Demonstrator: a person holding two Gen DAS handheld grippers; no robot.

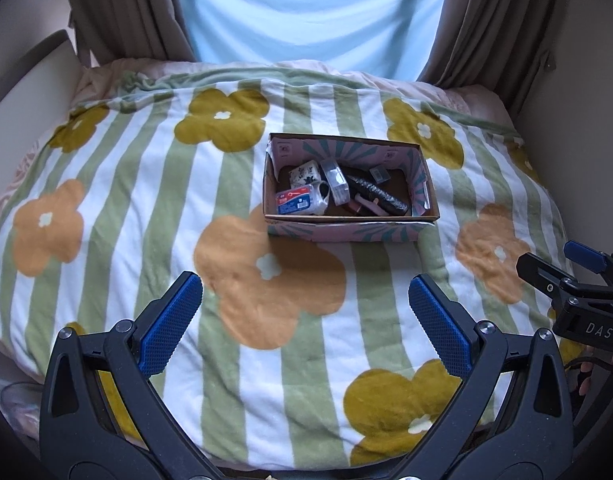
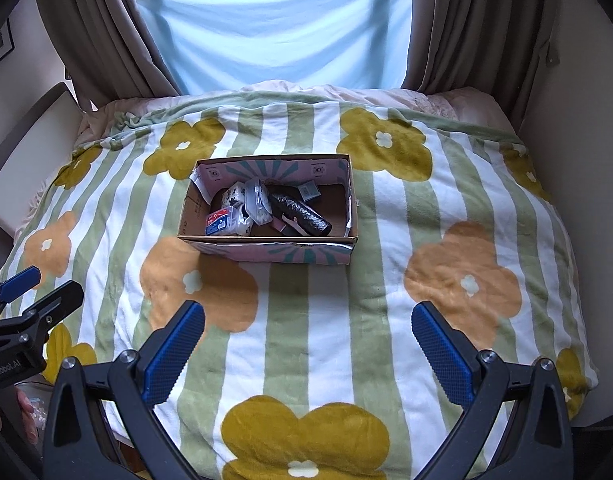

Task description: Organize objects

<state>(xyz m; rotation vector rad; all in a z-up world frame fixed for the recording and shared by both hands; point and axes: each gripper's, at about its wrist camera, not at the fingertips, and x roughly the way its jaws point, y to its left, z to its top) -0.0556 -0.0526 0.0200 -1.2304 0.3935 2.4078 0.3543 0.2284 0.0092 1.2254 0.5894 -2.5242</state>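
Note:
An open cardboard box [image 1: 346, 230] [image 2: 274, 252] with a pink and teal print sits on the bed, a little beyond both grippers. Inside lie a red and blue packet [image 1: 296, 200] [image 2: 220, 221], a clear plastic case [image 1: 336, 182] [image 2: 257, 200], a black wrapped roll [image 1: 376, 194] [image 2: 300, 212], a white patterned pack [image 1: 304, 173] and a small clear box [image 1: 380, 174] [image 2: 309, 190]. My left gripper [image 1: 306, 292] hangs open and empty over the blanket in front of the box. My right gripper [image 2: 308, 320] is likewise open and empty, to the right of the left one.
A green-striped blanket with large flowers [image 1: 266, 280] [image 2: 446, 280] covers the bed. Brown curtains [image 1: 118, 8] [image 2: 474, 20] and a pale blue sheer hang behind it. A white headboard or chair [image 1: 30, 88] stands at the left. Walls close in on both sides.

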